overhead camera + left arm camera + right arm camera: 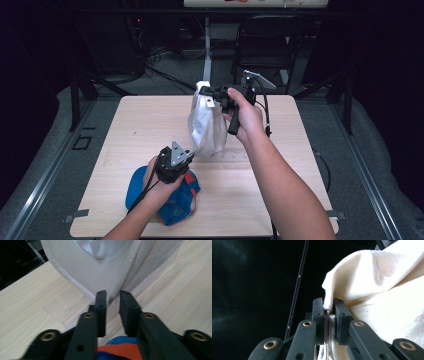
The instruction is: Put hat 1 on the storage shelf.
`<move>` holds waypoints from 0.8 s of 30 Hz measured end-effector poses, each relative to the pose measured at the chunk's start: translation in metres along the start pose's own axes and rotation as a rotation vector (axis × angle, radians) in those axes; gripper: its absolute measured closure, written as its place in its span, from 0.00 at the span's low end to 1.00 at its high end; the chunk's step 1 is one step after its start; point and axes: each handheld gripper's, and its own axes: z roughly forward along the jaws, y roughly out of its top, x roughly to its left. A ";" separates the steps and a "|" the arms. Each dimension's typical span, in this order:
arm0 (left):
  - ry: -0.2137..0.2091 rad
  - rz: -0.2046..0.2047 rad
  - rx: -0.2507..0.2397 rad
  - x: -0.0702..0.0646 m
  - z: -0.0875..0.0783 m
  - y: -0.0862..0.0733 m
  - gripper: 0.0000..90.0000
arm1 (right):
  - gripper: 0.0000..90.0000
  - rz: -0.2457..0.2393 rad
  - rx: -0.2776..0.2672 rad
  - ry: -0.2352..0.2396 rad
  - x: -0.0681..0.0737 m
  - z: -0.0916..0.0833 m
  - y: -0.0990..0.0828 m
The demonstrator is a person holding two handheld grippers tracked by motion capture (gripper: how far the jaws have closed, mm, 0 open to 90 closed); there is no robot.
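Observation:
A white cloth bag (207,127) hangs upright over the middle of the wooden table (290,200), its bottom resting on the tabletop. My right gripper (205,91) is shut on its top edge, and the right gripper view has the cream fabric (387,302) pinched between the jaws (328,305). My left gripper (191,151) is at the bag's lower left corner. In the left gripper view its jaws (113,297) stand close together with the bag's (100,272) bottom fold between their tips. A blue and orange cloth item (175,205) (117,347) lies under my left hand.
A black folding chair (270,40) and cables on the floor lie beyond the table's far edge. Clear tape patches (65,306) are stuck on the tabletop near the bag. The table's left, right and near right parts are bare wood.

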 end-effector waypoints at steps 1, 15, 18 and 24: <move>-0.015 -0.028 -0.003 0.006 -0.002 -0.002 0.94 | 0.90 0.005 -0.006 -0.001 0.000 -0.001 0.000; -0.070 -0.068 -0.026 0.015 -0.008 -0.009 1.00 | 0.90 0.015 0.001 0.005 -0.008 0.003 0.000; -0.084 -0.036 -0.024 0.007 -0.009 -0.008 0.79 | 0.90 0.010 0.006 0.000 -0.004 0.006 -0.001; -0.026 -0.031 -0.026 0.005 -0.005 -0.005 0.57 | 0.90 0.000 0.009 0.004 0.005 0.012 -0.003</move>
